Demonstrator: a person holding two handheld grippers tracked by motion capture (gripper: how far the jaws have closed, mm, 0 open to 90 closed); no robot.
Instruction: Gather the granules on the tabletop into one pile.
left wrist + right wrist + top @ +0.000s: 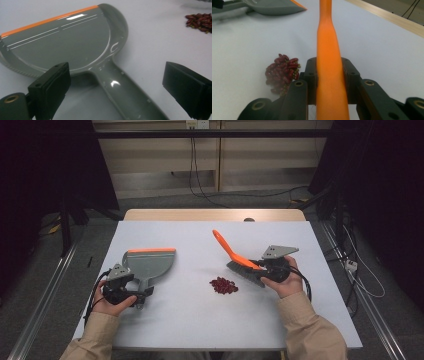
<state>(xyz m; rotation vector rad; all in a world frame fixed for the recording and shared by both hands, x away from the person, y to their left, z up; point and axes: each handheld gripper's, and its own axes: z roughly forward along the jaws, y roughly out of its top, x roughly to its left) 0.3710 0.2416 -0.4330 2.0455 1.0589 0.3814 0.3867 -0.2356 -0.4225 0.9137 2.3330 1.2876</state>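
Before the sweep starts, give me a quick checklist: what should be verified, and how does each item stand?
1. Right gripper clamped on the brush handle: ok.
2. Left gripper gripping the dustpan handle: not ok, the jaws stand open on either side of it.
3. Red beans gathered in one pile: ok.
4. Dustpan flat on the table: ok.
5. Dustpan's orange lip facing the pile: not ok, it faces the far edge.
6. Bristles touching the table: cannot tell.

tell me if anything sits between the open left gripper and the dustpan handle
Nothing visible does. The left gripper has its jaws wide open, one on each side of the grey dustpan handle, with only bare white table around it. The red beans lie off to the side.
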